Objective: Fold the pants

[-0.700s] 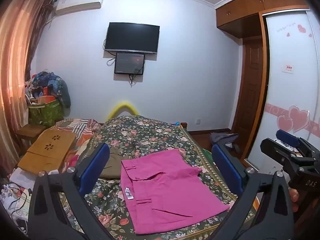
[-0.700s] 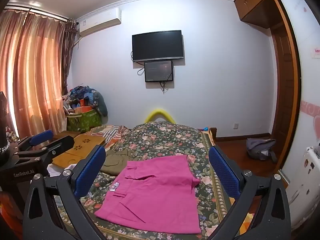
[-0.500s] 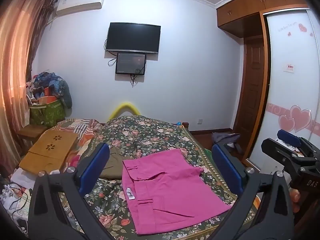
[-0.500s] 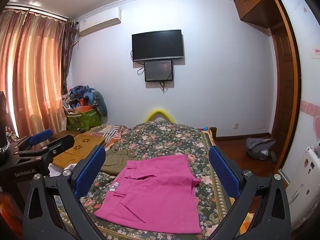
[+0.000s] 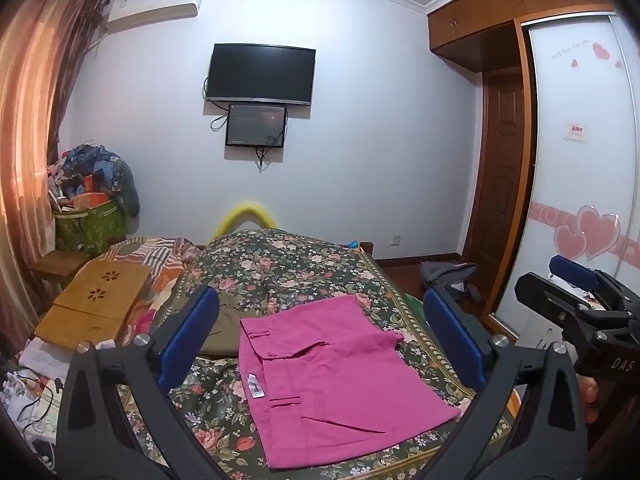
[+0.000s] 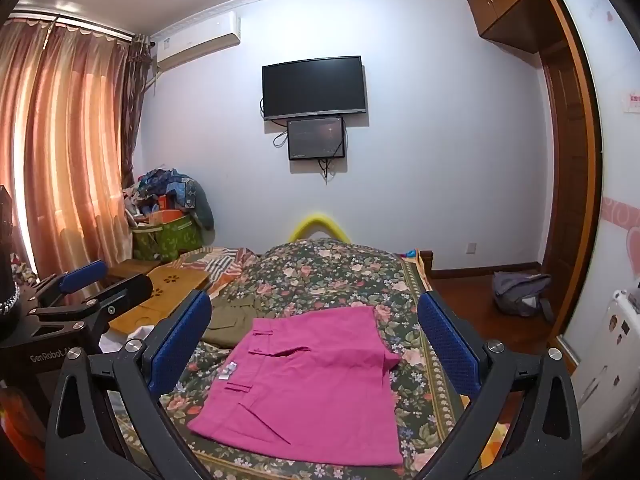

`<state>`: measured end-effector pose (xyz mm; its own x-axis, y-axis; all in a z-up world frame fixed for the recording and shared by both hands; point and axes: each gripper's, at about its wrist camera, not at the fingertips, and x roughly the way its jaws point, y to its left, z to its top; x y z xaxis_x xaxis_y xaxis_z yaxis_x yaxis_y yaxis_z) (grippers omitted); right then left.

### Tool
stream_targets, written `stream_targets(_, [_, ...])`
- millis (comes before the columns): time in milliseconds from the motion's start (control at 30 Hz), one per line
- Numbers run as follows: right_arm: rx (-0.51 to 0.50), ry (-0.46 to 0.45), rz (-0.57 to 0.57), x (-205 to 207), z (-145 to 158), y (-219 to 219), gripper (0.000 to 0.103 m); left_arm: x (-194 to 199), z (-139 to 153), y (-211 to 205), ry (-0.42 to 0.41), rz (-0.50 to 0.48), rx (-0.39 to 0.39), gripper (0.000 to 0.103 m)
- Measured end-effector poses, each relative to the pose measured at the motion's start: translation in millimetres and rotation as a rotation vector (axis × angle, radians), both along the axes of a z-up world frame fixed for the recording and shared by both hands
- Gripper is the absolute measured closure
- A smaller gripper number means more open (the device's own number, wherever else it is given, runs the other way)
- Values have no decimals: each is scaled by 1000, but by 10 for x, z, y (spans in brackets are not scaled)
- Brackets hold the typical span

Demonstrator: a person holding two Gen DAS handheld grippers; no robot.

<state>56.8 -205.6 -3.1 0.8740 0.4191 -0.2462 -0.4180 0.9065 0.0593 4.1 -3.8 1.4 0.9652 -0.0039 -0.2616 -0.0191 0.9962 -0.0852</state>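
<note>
Beside folded pink pants on floral bedspread, olive garment.

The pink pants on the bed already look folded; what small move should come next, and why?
Probably pull both tongs back: the pink pants lie as a compact rectangle on the floral bedspread, while the left tongs and right tongs hang open above, touching nothing.

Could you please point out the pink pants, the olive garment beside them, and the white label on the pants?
pink pants [image 6: 320, 392], right wrist view, middle of the top fabric layer.
olive garment [image 6: 232, 316], right wrist view, its visible middle.
white label [image 5: 255, 387], left wrist view, the tag's centre.
</note>
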Motion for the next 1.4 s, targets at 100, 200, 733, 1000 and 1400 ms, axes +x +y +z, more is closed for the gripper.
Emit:
stream_targets(100, [0,3,0,11,0,-8,0,-1,-4,-15,-1,1,6,0])
stream_targets(200, [1,7,0,21,2,-17,0,3,-15,-12,0,6,5,0])
stream_targets(733, [1,13,1,29,-11,-20,0,-25,-29,-81,-15,-13,31,0])
stream_targets(1000, [1,18,1,40,-29,-26,0,-27,-29,-79,-12,-12,28,0])
stream_targets(1400, [-3,21,3,45,-36,-19,0,2,-42,-74,-6,-11,24,0])
